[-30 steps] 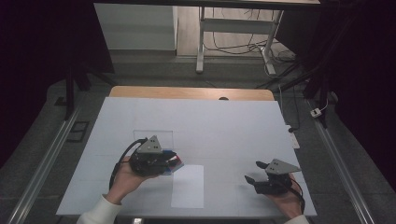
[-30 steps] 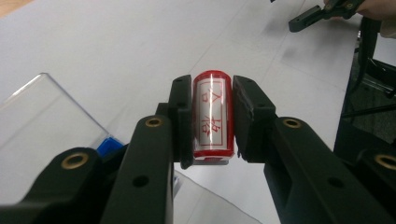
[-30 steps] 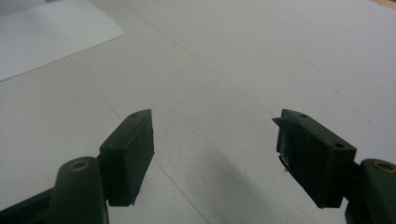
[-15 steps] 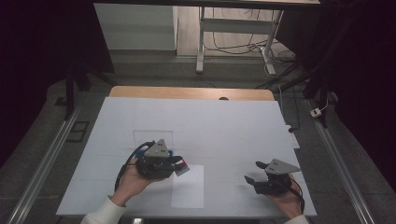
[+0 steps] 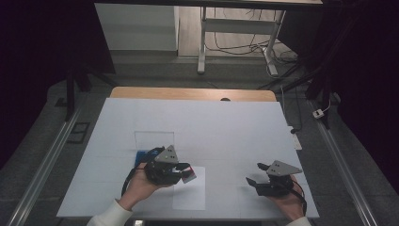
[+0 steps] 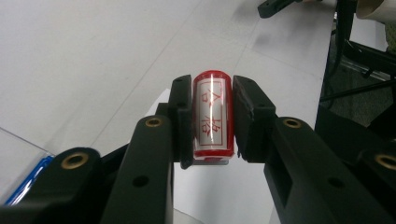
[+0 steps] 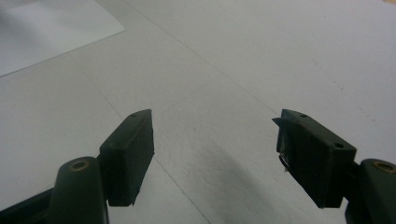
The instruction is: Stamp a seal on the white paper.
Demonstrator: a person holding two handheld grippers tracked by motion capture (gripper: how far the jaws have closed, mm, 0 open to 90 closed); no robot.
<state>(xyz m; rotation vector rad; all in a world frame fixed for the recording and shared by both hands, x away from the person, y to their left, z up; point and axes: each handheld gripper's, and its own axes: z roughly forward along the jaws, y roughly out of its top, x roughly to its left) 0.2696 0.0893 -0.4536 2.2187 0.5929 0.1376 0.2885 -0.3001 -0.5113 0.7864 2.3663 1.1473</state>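
Red stamp [image 6: 213, 114]: your tongs' pads cover both its sides; printed characters too glare-streaked to read. Blue pad [image 5: 139, 156]: mostly hidden behind your left tongs [image 5: 187, 173]; the left gripper view's edge crops it.

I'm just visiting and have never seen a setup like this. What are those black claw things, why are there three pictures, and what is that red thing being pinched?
No robot arm here: a person holds a hand-operated two-jaw gripper in each hand. The high view looks down from above the person's side of the white table. The other two pictures come from small cameras riding on the grippers, looking along their black jaws.

The left gripper is shut on a small red stamp, a cylinder with a white label bearing red characters. From above, that gripper hangs over the edge of a white sheet of paper. Beside it stands a clear plastic box and something blue, too hidden to identify.

The right gripper rests near the table's edge with its jaws wide apart and nothing between them.
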